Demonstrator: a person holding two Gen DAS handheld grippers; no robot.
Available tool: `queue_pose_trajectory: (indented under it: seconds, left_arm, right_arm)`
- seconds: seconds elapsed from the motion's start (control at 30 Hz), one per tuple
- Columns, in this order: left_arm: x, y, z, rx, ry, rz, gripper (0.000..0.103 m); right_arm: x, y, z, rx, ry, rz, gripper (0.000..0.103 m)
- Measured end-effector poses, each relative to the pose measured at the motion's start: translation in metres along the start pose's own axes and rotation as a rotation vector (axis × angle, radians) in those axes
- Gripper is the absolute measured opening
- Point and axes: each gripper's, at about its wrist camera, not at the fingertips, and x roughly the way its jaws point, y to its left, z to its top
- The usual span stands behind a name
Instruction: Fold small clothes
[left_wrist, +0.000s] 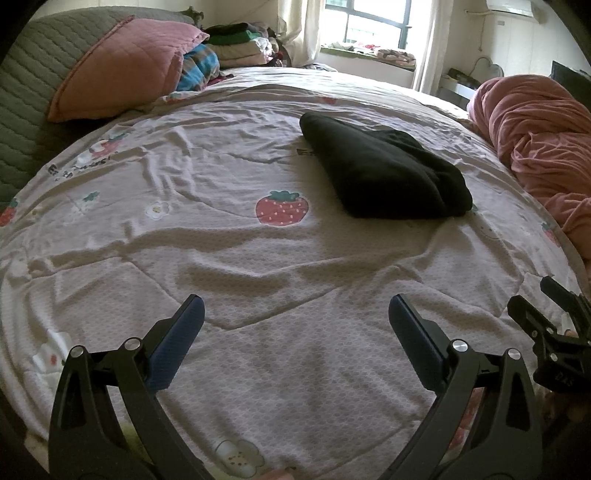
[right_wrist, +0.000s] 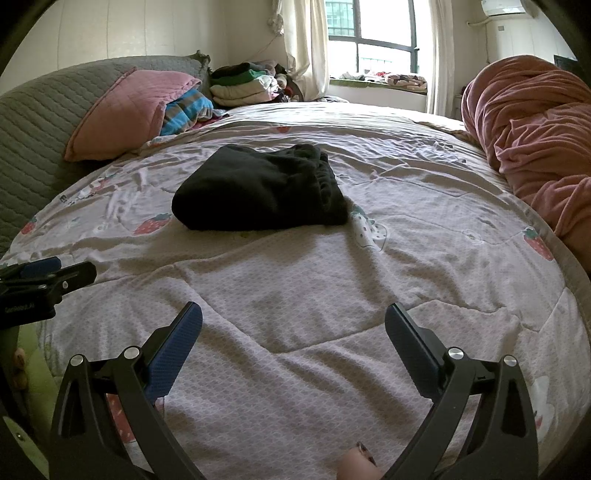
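A folded black fleece garment (left_wrist: 384, 168) lies on the bed's pale quilted cover printed with strawberries (left_wrist: 258, 295), well ahead of both tools. The left gripper (left_wrist: 295, 314) hovers above the cover, its blue-padded fingers (left_wrist: 177, 343) spread wide and holding nothing. The right gripper (right_wrist: 293, 319) is likewise spread wide and empty. A pink quilted pillow (right_wrist: 125, 110) leans by the headboard, and a rumpled pink blanket (right_wrist: 532, 129) is heaped to the right. The garment looks like small trousers, though its shape is hard to read.

Bed w/ strawberry-print quilt (right_wrist: 295, 280): folded black garment (right_wrist: 258, 188), pink pillow (right_wrist: 125, 110), pink blanket heap (right_wrist: 535, 140)
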Motion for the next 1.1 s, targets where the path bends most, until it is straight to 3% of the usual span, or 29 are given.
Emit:
queue_pose_trajectory:
  seconds: [0.8,0.93,1.1]
  left_arm:
    - [0.000,0.001,-0.002,0.002,0.010,0.010,0.093]
    - [0.002,0.001,-0.003,-0.007,0.022,0.019,0.093]
    - [0.000,0.024,0.010,-0.070,0.022,0.011,0.093]
  right_arm:
    - [-0.002,0.002,0.000,0.015,-0.013,-0.013,0.099]
    - [-0.007,-0.004,0.001,0.053,-0.021,-0.046,0.099]
    - [-0.046,-0.050,0.008,0.203,-0.100,-0.181,0.098]
